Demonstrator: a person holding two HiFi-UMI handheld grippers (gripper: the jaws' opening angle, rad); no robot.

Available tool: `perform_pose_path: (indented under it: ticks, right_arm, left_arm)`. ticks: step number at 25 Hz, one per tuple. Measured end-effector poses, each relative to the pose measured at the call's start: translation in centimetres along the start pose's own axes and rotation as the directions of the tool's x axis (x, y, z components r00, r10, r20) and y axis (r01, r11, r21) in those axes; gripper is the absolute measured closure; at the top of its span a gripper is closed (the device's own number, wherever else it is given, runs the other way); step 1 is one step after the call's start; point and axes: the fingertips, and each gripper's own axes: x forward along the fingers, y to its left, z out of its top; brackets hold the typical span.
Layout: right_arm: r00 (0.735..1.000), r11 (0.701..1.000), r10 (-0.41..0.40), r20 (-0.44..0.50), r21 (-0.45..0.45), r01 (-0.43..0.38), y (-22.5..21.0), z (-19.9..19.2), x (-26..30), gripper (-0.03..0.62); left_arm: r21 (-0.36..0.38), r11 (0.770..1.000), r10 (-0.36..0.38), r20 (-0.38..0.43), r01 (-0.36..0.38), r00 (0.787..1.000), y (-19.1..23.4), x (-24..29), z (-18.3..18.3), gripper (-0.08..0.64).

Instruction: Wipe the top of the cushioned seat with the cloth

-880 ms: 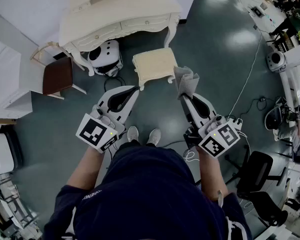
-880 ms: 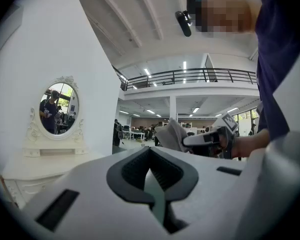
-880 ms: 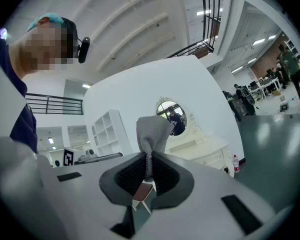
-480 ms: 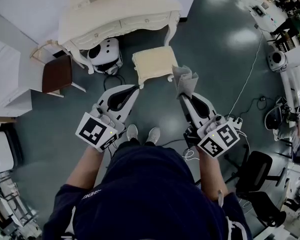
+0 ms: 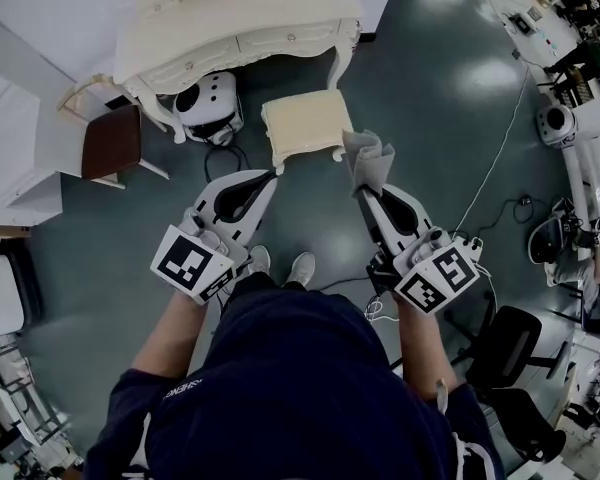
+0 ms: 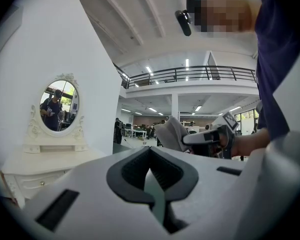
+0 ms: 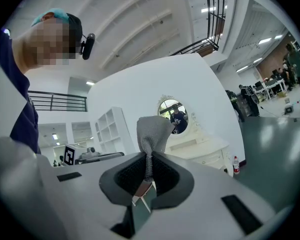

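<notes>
The cream cushioned seat (image 5: 306, 123) stands on the floor in front of the white dressing table, seen in the head view. My right gripper (image 5: 363, 190) is shut on a grey cloth (image 5: 369, 164), which sticks up from its jaws (image 7: 152, 130) just off the seat's near right corner, held above the floor. My left gripper (image 5: 271, 178) is near the seat's near left corner, shut with nothing in it; its jaws meet in the left gripper view (image 6: 150, 156). Both grippers are held in the air, apart from the seat.
A white dressing table (image 5: 236, 20) with an oval mirror (image 6: 59, 105) stands behind the seat. A round white device (image 5: 209, 108) sits under it, a brown-seated chair (image 5: 110, 143) to the left. Cables (image 5: 500, 148) and office chairs (image 5: 515, 343) lie to the right. The person's feet (image 5: 281, 266) are below.
The seat and table have shifted slightly up and left in the head view. Both grippers hold about the same pose, the cloth still in the right one.
</notes>
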Motion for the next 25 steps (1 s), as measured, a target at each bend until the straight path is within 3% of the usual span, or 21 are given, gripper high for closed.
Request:
perform_pose_path:
  ticks: [13, 19, 25]
  right_arm:
    - [1.0, 1.0, 0.017, 0.006, 0.023, -0.017, -1.9, 0.2, -2.1, 0.551]
    - [1.0, 0.999, 0.001, 0.0, 0.039, -0.001, -5.9, 0.9, 0.0, 0.551]
    - [1.0, 0.999, -0.013, -0.001, 0.034, 0.013, -5.8, 0.5, -0.7, 0.551]
  left_arm:
    - [0.007, 0.999, 0.034, -0.003, -0.034, 0.999, -1.6, 1.1, -0.2, 0.552]
    - [-0.004, 1.0, 0.029, -0.013, -0.029, 1.0, 1.3, 4.7, -0.6, 0.552]
    - [-0.007, 1.0, 0.024, -0.014, -0.025, 1.0, 1.2, 4.4, -1.1, 0.552]
